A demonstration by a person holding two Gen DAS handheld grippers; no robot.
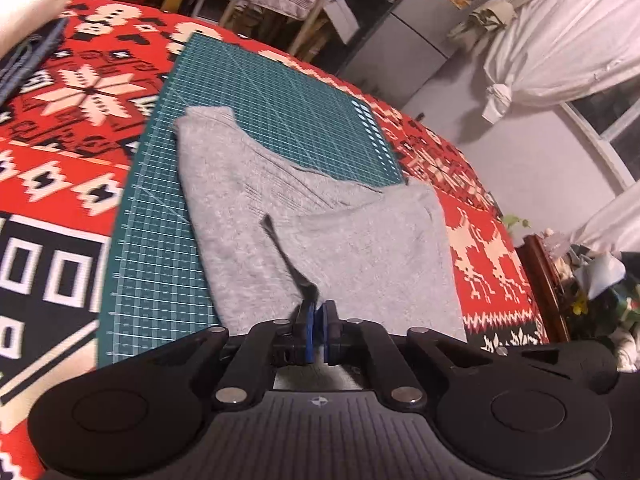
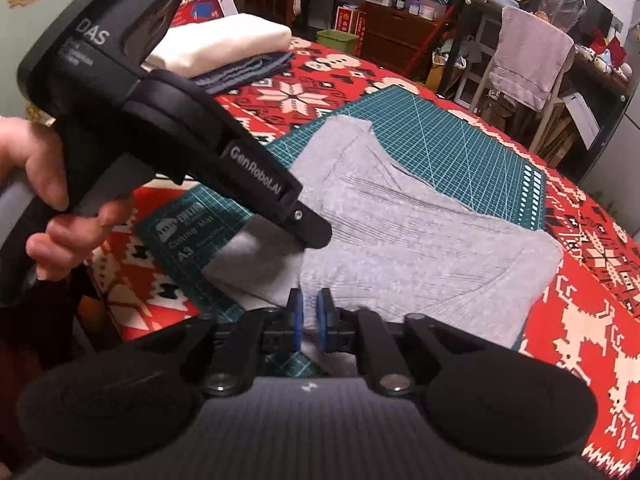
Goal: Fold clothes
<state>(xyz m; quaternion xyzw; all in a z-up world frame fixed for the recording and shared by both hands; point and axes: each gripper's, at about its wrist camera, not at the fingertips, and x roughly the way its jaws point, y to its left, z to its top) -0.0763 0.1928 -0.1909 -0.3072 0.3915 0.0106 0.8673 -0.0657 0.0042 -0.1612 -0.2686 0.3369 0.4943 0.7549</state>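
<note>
Grey knit garment (image 2: pixel 420 240) is laid on the green cutting mat (image 1: pixel 160 272) on the bench, partly doubled over. Soft, light, limp; best gripped at an edge. Left tongs (image 1: pixel 318 316) are pinched nearly shut on a fold at 6 o'clock. Right tongs (image 2: pixel 309 308) are slightly parted, contents unclear. Near hem is hidden.

The left gripper (image 1: pixel 316 322) has its blue pads (image 1: pixel 307 332) pinched nearly together, tilted down and forward. The right gripper (image 2: pixel 309 322) sits low with a narrow gap between its pads (image 2: pixel 297 328). A bare hand (image 2: pixel 48 200) wraps the left gripper's handle, fingers curled around it.
</note>
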